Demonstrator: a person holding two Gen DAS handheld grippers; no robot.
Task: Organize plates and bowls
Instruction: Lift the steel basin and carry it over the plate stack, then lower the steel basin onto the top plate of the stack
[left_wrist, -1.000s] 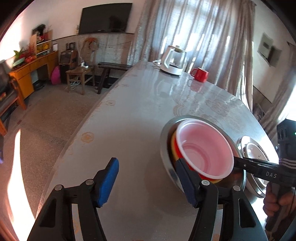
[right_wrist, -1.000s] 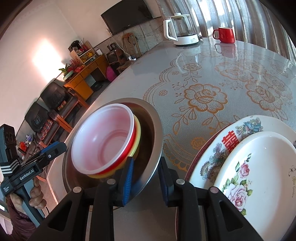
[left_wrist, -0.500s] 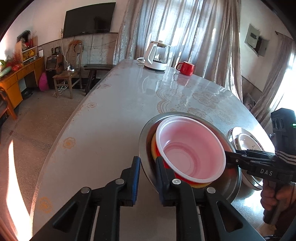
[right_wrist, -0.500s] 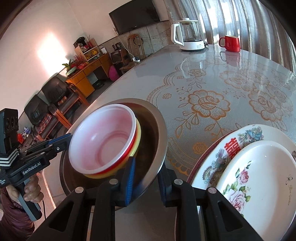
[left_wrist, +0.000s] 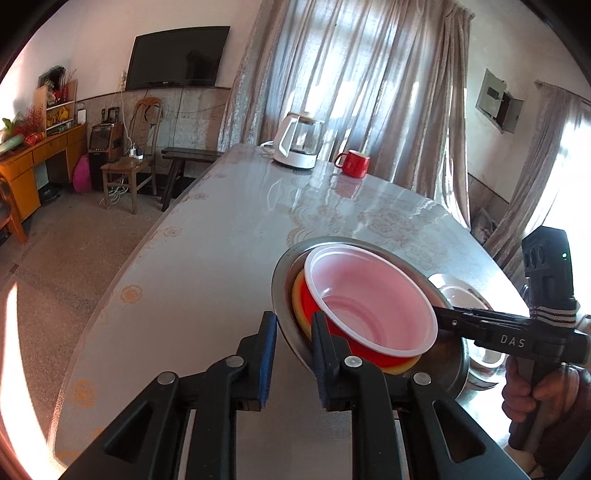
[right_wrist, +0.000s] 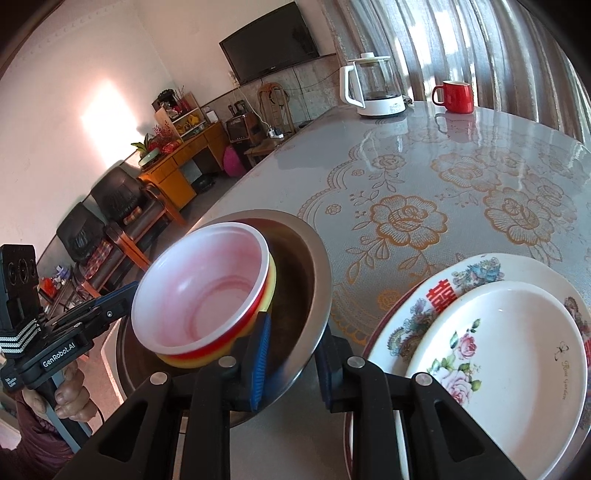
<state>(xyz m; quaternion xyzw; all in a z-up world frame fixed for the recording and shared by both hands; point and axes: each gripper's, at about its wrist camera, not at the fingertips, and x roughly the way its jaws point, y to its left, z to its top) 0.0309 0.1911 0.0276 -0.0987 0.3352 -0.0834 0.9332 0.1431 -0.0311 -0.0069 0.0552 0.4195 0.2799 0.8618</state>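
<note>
A large steel bowl (left_wrist: 448, 365) (right_wrist: 314, 254) holds a stack of plastic bowls: a pink-white one (left_wrist: 369, 299) (right_wrist: 199, 288) on top, red and yellow ones below. My left gripper (left_wrist: 293, 354) is shut on the steel bowl's near rim. My right gripper (right_wrist: 291, 354) is shut on the opposite rim. The bowl looks lifted and tilted above the table. A stack of flowered plates (right_wrist: 498, 347) lies to the right of the bowl, partly showing in the left wrist view (left_wrist: 461, 295).
The table (right_wrist: 443, 177) has a grey lace-pattern cover. A glass kettle (left_wrist: 299, 144) (right_wrist: 373, 88) and a red mug (left_wrist: 354, 162) (right_wrist: 456, 96) stand at its far end. The table's left edge (left_wrist: 122, 295) drops to the floor, with chairs and a cabinet beyond.
My left gripper moved in and shut on the steel bowl's rim. Both grippers then raised the bowl with its stack, tilting it a little.
</note>
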